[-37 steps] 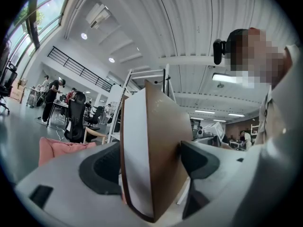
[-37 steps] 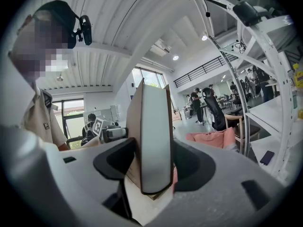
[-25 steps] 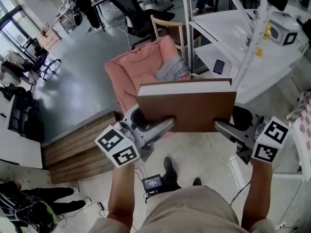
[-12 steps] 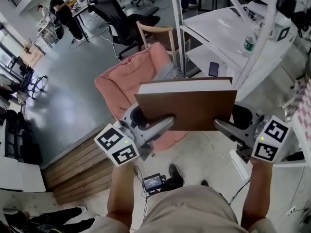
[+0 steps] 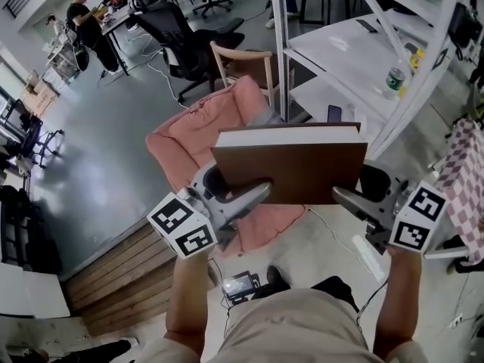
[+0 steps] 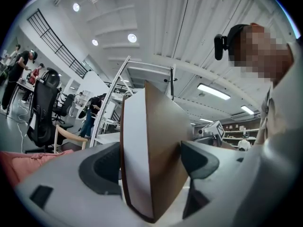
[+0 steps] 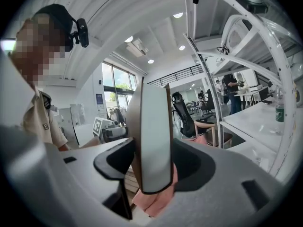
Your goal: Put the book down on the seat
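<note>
- The left gripper (image 5: 243, 193) is clamping the left end of the book (image 5: 291, 169); in the left gripper view its fingers (image 6: 100, 168) are pressing on the brown cover from both sides
- The right gripper (image 5: 349, 197) is doing likewise at the right end, its fingers (image 7: 187, 164) closing on the covers with the page block between them
- The book is hanging in the air between the two grippers, roughly level, brown cover up and white page edge facing away from the person; it is touching nothing else
- The seat (image 5: 193, 134), a pink cushioned armchair, is lying ahead and below, its near edge passing under the book; the step in hand is judged to be the carry, with the set-down not yet begun
- A grey cloth (image 5: 263, 114) is lying at the seat's back right, and a white rack post (image 5: 278, 51) is standing just beside that side
- Recommended: be moving both grippers forward and down together, keeping the book level, aiming at bare cushion left of the cloth and clear of the post
- The cushion is likely soft and sloping, so the fingers should be letting go only once the book is resting flat
- Beyond the seat, a wooden chair (image 5: 243, 57) and a white bench (image 5: 344, 40) are standing clear of the path
</note>
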